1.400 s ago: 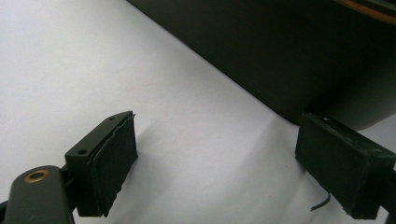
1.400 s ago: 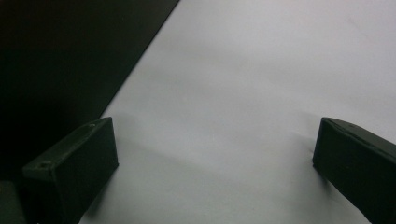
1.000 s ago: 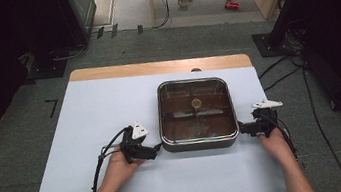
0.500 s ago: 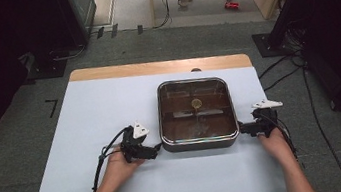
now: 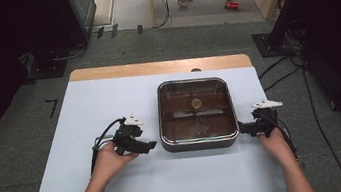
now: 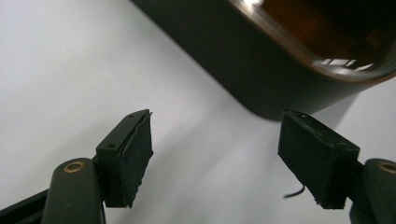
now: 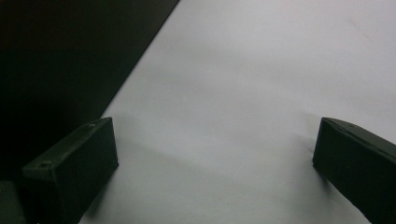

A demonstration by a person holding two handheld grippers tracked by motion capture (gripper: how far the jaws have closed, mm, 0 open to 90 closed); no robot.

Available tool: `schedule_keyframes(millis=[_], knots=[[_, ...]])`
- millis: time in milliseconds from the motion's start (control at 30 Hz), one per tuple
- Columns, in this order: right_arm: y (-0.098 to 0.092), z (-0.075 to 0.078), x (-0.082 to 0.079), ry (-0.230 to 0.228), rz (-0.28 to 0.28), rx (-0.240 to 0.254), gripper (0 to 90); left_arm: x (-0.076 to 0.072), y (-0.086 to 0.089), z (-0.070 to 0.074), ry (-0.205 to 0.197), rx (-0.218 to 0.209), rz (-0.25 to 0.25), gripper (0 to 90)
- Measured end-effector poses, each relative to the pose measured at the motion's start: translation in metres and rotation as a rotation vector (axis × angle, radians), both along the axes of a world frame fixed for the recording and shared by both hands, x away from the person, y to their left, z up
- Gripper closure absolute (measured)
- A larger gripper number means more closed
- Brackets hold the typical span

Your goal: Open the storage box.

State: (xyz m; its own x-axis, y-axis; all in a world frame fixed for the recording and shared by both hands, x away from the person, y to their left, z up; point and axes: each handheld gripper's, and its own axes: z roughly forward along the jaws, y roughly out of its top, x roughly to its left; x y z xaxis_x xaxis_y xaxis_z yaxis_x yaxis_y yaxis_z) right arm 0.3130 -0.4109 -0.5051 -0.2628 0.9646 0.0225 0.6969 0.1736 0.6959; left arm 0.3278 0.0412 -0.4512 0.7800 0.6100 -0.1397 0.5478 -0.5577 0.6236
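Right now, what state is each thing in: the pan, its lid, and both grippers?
Pan: upright on the table, between the grippers.
Lid: on, glass, knob up.
Left gripper: open, jaws just been closing, nothing between them, just off the pan's left side.
Right gripper: open, nothing between the jaws, at the pan's right side.

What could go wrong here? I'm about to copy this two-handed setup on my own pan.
The left gripper is apart from the pan, its jaws have just been closing on nothing, so it may close short of the wall. The right gripper sits open against the pan's other side; moving from that side alone could skew the pan. The glass lid could slide if the pan tips.
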Motion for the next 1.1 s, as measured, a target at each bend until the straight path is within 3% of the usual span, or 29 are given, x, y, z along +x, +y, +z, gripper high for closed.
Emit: schedule_keyframes(millis=[267,300,367,567,900,1100], knots=[[0.0,0.0,0.0,0.0,0.0,0.001,0.0,0.003,-0.011,0.022,-0.05,-0.011,-0.043,24.8],[0.0,0.0,0.0,-0.001,0.0,0.001,0.0,0.004,-0.015,0.03,-0.07,-0.023,-0.047,25.3],[0.0,0.0,0.0,0.0,-0.001,0.002,0.0,0.007,-0.019,0.036,-0.079,-0.042,-0.055,25.7],[0.0,0.0,0.0,-0.001,-0.001,0.001,0.0,0.014,-0.031,0.05,-0.104,-0.044,-0.095,26.1],[0.0,0.0,0.0,-0.001,-0.001,0.001,0.0,0.025,-0.047,0.061,-0.115,-0.041,-0.115,26.6],[0.0,0.0,0.0,-0.001,-0.001,0.001,0.0,0.034,-0.066,0.064,-0.123,-0.056,-0.133,26.7]])
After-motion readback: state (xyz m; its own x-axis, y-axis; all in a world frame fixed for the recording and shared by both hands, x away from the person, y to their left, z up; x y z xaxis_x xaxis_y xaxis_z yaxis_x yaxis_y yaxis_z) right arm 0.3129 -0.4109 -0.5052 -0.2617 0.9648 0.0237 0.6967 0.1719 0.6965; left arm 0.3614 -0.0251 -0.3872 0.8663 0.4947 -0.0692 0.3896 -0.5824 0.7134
